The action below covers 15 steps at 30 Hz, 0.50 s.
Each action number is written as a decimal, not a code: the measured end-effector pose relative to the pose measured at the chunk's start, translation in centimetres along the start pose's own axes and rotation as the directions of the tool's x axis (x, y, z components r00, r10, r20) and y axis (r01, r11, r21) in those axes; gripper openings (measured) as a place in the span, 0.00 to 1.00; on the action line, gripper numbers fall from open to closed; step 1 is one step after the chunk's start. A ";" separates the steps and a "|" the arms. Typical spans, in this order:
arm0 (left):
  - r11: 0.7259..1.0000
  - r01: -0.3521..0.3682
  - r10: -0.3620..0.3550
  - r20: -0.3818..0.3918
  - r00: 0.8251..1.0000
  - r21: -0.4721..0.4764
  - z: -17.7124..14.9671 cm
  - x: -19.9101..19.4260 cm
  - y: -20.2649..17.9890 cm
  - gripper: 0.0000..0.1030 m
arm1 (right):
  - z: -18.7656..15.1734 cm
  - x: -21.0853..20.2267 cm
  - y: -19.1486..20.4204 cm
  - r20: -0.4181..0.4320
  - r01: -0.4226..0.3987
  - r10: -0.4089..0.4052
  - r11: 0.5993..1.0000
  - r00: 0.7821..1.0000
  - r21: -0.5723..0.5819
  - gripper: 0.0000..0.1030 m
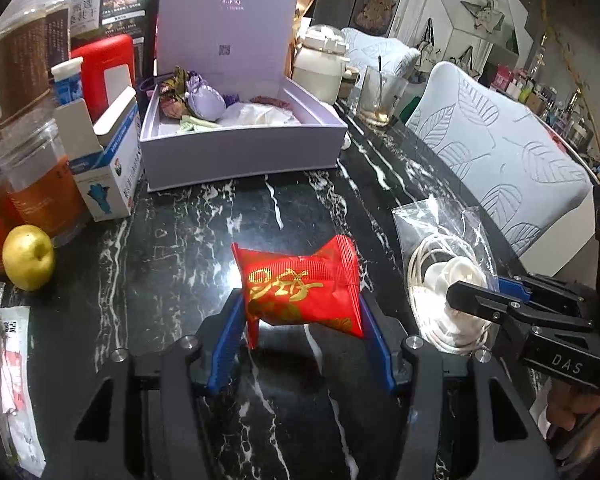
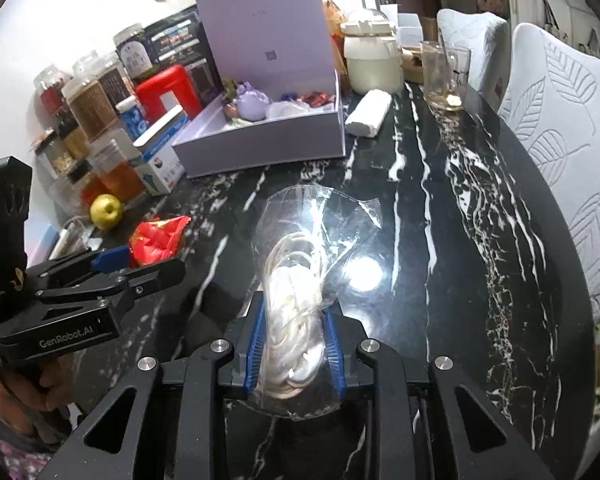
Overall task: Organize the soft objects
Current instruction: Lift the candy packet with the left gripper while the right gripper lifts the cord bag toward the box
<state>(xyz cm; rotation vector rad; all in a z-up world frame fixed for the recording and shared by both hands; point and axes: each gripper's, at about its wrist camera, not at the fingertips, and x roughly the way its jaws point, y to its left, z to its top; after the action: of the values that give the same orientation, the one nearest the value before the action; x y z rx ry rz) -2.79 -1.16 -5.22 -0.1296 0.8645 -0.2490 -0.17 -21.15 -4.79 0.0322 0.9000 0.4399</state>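
Clear bag (image 2: 300,300) of white cord (image 2: 296,320), open lavender box (image 2: 260,140)

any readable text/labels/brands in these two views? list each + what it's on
"DAS": on the right claw body, seen from the left wrist view.
"GenRobot.AI": on the left claw body, seen from the right wrist view.
Gold script on the red packet: stylised, not readable.
Print and code square inside the lavender box lid: too small and blurred.
Jar labels and the blue-white carton: characters present, too blurred to read.
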 end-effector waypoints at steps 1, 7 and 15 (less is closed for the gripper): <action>1.000 0.000 0.000 0.007 1.000 0.001 0.1 -0.2 0.0 0.53 | 0.0 -0.1 0.1 0.005 -0.006 0.006 1.000 1.000 0.005 0.26; 1.000 -0.008 0.007 0.070 0.998 0.021 1.3 -2.5 -0.4 0.53 | 0.6 -1.5 0.6 0.046 -0.026 0.026 1.000 0.999 0.005 0.26; 0.998 -0.019 0.008 0.175 0.984 0.060 4.1 -5.3 -1.2 0.53 | 2.8 -4.6 2.3 0.140 -0.050 0.058 0.997 0.988 -0.062 0.26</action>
<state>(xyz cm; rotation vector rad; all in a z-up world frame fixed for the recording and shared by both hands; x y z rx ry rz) -3.16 -0.83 1.55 -0.0864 0.6820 -0.2474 -1.32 -20.36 0.90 0.0339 0.7474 0.5083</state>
